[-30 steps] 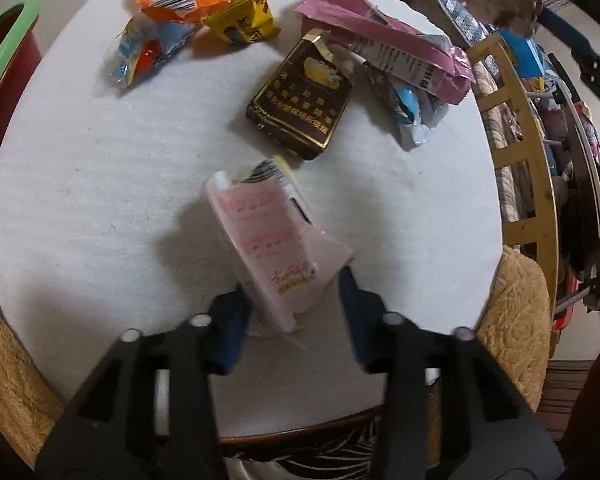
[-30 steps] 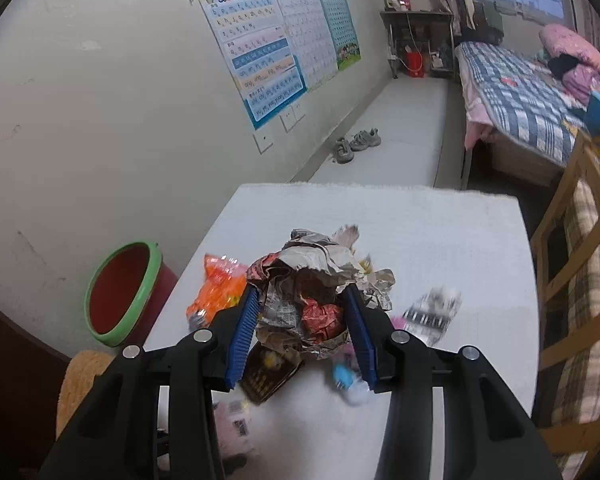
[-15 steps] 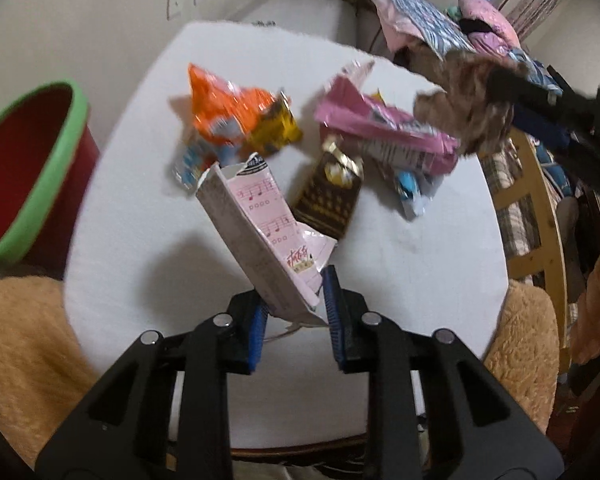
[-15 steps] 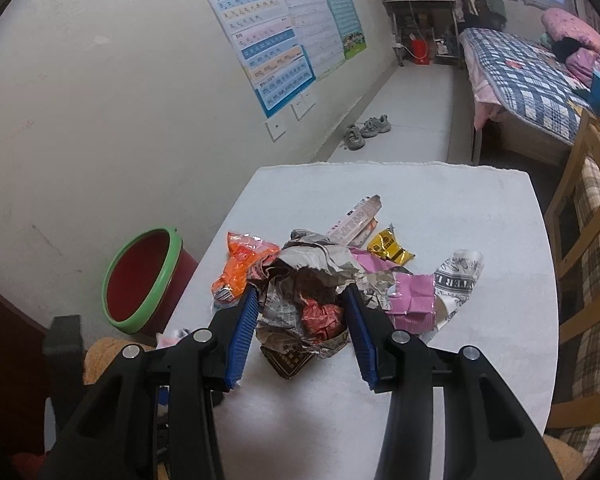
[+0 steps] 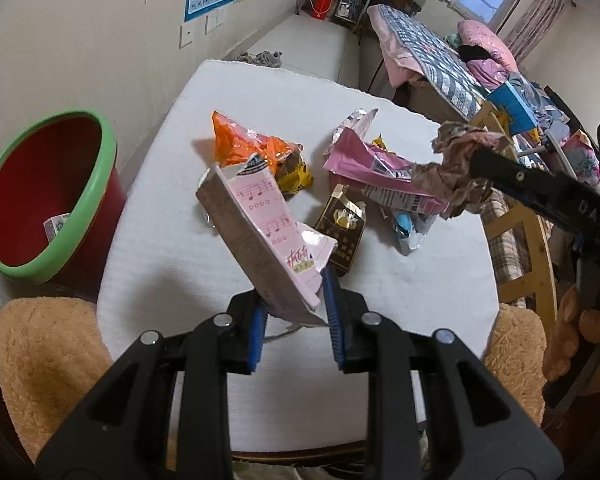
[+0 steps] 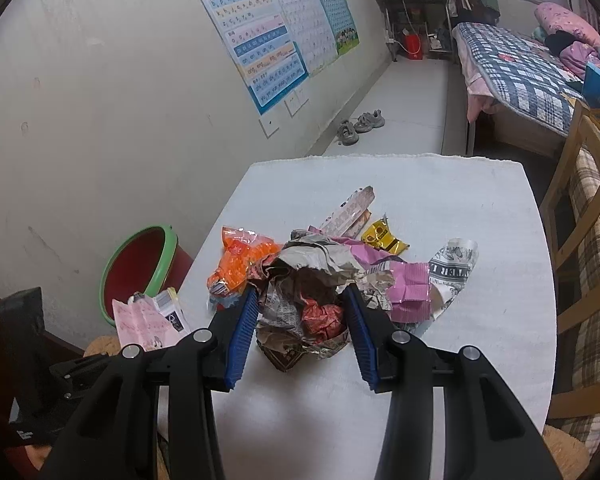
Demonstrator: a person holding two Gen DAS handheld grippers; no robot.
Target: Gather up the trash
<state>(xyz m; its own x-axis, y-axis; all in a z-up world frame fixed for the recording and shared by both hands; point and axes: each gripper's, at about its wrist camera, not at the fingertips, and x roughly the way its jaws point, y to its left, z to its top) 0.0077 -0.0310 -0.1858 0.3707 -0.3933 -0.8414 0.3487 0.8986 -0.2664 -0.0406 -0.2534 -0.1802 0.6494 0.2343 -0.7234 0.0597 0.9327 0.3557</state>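
My left gripper [image 5: 294, 312] is shut on a pink carton [image 5: 266, 232] and holds it tilted above the white table [image 5: 172, 264]. The carton also shows in the right wrist view [image 6: 148, 320]. My right gripper [image 6: 300, 320] is shut on a crumpled paper wad [image 6: 308, 284], held above the table; the wad also shows in the left wrist view [image 5: 456, 168]. On the table lie an orange wrapper [image 5: 248, 144], a pink bag [image 5: 376, 168], a dark gold box [image 5: 340, 236] and a small yellow packet [image 6: 384, 238]. A red bin with a green rim [image 5: 40, 196] stands on the floor left of the table, a small carton inside.
A wooden chair [image 6: 580, 216] stands right of the table. Tan fuzzy cushions [image 5: 44, 356] lie at the near corners. A wall with posters [image 6: 268, 36] runs along the left, shoes [image 6: 358, 124] on the floor, a bed [image 6: 516, 68] at the back right.
My left gripper closed on the pink carton and lifted it off the table, tilting up so the bin and room show. My right gripper drew back a little with the wad.
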